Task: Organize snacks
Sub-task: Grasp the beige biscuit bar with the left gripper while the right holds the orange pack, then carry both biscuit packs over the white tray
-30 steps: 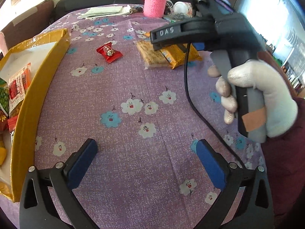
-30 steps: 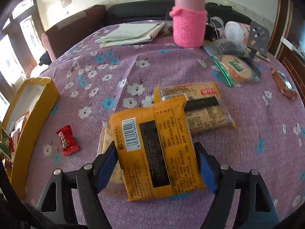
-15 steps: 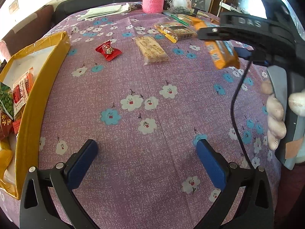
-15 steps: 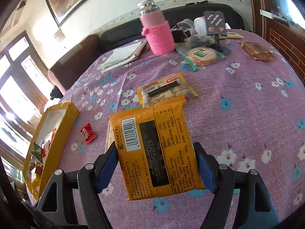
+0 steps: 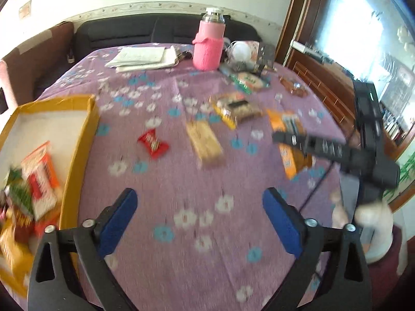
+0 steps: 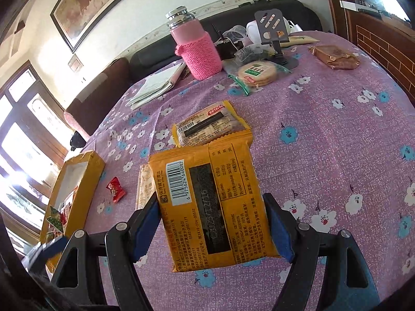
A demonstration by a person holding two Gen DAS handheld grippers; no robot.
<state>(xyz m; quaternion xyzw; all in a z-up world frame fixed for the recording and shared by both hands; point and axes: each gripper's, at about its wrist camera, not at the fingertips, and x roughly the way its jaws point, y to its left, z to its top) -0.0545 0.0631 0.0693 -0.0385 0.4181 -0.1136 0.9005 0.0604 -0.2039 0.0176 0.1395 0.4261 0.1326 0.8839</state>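
Here the right gripper [image 6: 212, 223] is clamped on the orange snack packet [image 6: 215, 202], held clear above the purple cloth with its long axis running away from the camera, while the yellow box [image 6: 75, 189] it presumably belongs in lies off to the left, so the carry is leftward. The left gripper [image 5: 199, 223] hangs empty with jaws wide apart, nearer that box. The left view is motion-blurred; the box's contents are hard to make out.

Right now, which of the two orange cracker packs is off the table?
The barcode-side-up orange pack, clamped between the right gripper fingers above the cloth. The other orange pack lies flat on the tablecloth behind it.
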